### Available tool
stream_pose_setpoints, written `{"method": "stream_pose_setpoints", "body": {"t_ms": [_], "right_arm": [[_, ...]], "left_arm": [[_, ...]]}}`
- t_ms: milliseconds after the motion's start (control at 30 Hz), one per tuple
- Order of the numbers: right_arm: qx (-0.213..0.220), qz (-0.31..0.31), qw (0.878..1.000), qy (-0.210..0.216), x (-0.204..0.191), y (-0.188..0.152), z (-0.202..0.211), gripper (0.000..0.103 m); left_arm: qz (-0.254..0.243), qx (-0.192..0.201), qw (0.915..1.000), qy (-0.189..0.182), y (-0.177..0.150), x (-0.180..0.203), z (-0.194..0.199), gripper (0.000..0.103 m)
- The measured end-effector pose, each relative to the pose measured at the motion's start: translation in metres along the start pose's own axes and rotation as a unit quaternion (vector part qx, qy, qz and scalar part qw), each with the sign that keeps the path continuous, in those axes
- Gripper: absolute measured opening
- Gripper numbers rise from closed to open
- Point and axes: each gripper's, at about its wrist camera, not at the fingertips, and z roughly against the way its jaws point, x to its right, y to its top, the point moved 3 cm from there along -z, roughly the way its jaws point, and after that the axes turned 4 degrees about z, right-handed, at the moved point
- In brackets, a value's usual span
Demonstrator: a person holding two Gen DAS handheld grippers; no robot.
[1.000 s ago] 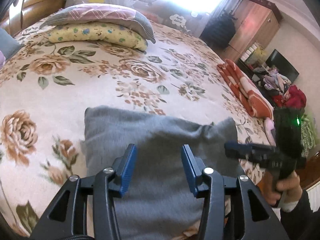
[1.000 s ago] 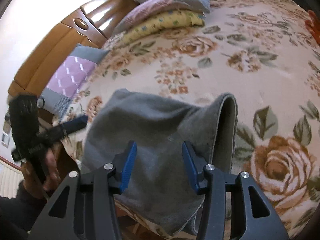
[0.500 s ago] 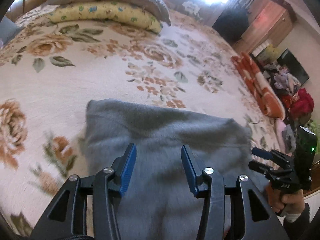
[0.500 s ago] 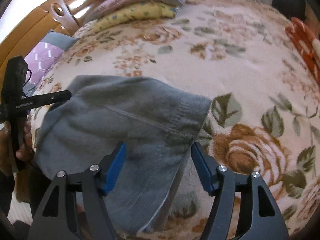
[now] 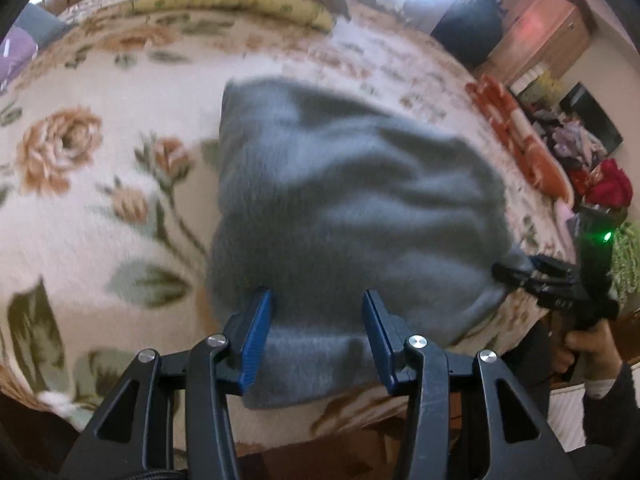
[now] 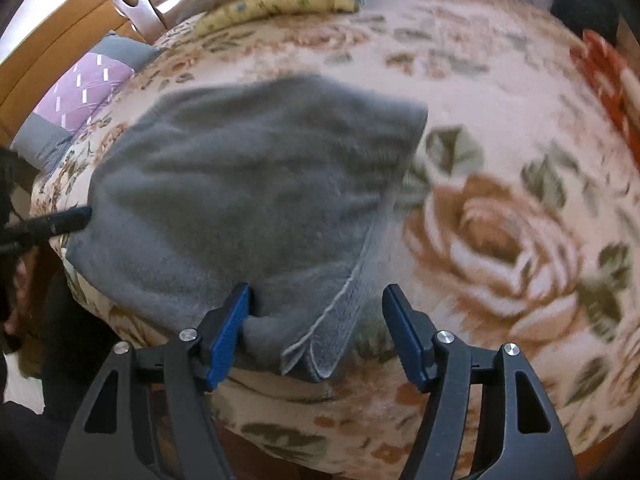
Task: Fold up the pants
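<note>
The left tongs [image 5: 316,320] are standing spread, their blue pads straddling the near edge of the grey fleece pants [image 5: 352,208] without pinching them. The right tongs [image 6: 316,320] are spread wider still, the near corner with its pale stitched hem lying loose between the pads. In the left view the right tongs seem to be touching the bundle's right corner, though blur makes contact hard to judge.

The pants are lying as a folded, rumpled bundle at the near edge of the bed, on the floral bedspread [image 6: 500,220], with the lower edge drooping over the side.

The step in hand looks like settling and squaring the fold. To do it well, each pair of tongs should be pressing flat along its own side, smoothing ripples outward, and the hanging hem should be tucked up level. Thick fleece is likely to spring back, so slow, even pressure would serve best. Yellow pillows [image 5: 240,0] are lying well apart at the head.
</note>
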Motion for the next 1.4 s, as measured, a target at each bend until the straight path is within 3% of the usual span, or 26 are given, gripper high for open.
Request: {"method": "stream_pose_setpoints", "body": {"t_ms": [100, 167, 267, 333, 433, 733, 1400], "right_arm": [[0.0, 0.005, 1.0, -0.006, -0.002, 0.0, 0.003, 0.067], [0.002, 0.01, 1.0, -0.008, -0.003, 0.003, 0.01, 0.067], [0.018, 0.001, 1.0, 0.007, -0.002, 0.008, 0.028, 0.069], [0.033, -0.014, 0.999, 0.025, 0.0, 0.015, 0.038, 0.069], [0.043, -0.042, 0.997, 0.051, 0.004, 0.024, 0.043, 0.069], [0.04, -0.059, 0.996, 0.046, 0.005, 0.035, 0.036, 0.069], [0.004, -0.141, 0.987, 0.082, 0.026, 0.03, -0.005, 0.071]], "left_arm": [[-0.021, -0.003, 0.9996, 0.02, -0.001, 0.008, 0.0, 0.047], [-0.022, -0.001, 0.9996, 0.015, 0.004, 0.013, 0.009, 0.047], [-0.014, 0.031, 0.9994, -0.002, 0.016, 0.019, 0.033, 0.048], [-0.009, 0.053, 0.9986, 0.006, 0.024, 0.018, 0.046, 0.055], [-0.005, 0.071, 0.997, 0.03, 0.033, 0.014, 0.05, 0.058], [0.012, 0.049, 0.9975, 0.05, 0.04, 0.0, 0.038, 0.059], [0.075, 0.003, 0.9971, 0.017, 0.05, -0.03, -0.002, 0.062]]}}
